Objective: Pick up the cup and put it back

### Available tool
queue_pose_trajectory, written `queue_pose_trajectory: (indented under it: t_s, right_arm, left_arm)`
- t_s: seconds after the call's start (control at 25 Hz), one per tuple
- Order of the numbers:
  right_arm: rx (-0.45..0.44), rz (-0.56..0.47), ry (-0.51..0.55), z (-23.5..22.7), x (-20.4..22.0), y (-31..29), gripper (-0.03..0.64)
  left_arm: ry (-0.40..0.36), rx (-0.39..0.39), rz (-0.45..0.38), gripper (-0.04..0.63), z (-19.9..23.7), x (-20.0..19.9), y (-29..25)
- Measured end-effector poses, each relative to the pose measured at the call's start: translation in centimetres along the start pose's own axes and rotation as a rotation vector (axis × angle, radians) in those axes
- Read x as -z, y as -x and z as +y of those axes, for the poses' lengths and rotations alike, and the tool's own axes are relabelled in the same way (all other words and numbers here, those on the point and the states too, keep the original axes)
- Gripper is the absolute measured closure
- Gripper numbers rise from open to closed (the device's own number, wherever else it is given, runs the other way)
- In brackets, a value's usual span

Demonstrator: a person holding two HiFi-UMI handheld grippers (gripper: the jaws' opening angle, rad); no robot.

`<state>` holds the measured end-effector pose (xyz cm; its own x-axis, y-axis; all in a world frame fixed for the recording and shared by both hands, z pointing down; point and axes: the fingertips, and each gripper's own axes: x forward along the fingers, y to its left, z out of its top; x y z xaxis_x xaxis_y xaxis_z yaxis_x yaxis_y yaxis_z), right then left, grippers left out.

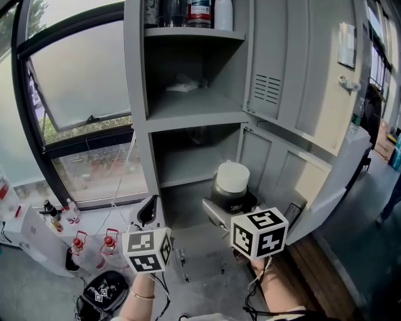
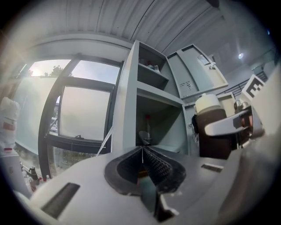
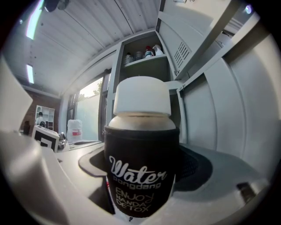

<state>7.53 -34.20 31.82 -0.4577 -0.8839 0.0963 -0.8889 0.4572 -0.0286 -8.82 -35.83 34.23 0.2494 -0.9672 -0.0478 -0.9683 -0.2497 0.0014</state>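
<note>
Clamped in the right claw [image 1: 230, 204], the cup [image 3: 141, 169] hangs before the lower cabinet shelf [image 1: 188, 172]; the left claw [image 2: 142, 163], at its 8 o'clock, is closed on nothing; probably light and rigid; the dark sleeve [image 3: 141, 145] offers surer grip than the smooth white lid [image 3: 141, 96].

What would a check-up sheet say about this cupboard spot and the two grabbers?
Surface: grey metal cabinet shelf, small white crumpled item on it.
Job's things: white-lidded cup in a black sleeve, upright, at the lower compartment's front.
Clutter: bottles on the top shelf; red-capped clear bottles near the dark-framed window.
Grippers: right gripper shut on the cup; left gripper shut, empty.
Cables: thin white cable hanging beside the window.
Surroundings: grey cabinet door open at right.
</note>
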Motion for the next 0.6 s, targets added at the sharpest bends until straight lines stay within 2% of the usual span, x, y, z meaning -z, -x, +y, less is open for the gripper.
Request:
queue_pose_trajectory:
  t_s: [0.6]
  right_arm:
    - [-0.028, -0.008, -0.003, -0.3, 0.1, -3.0, 0.206]
  left_arm:
    - [0.0, -0.048, 0.006, 0.586, 2.1, 0.8, -0.1]
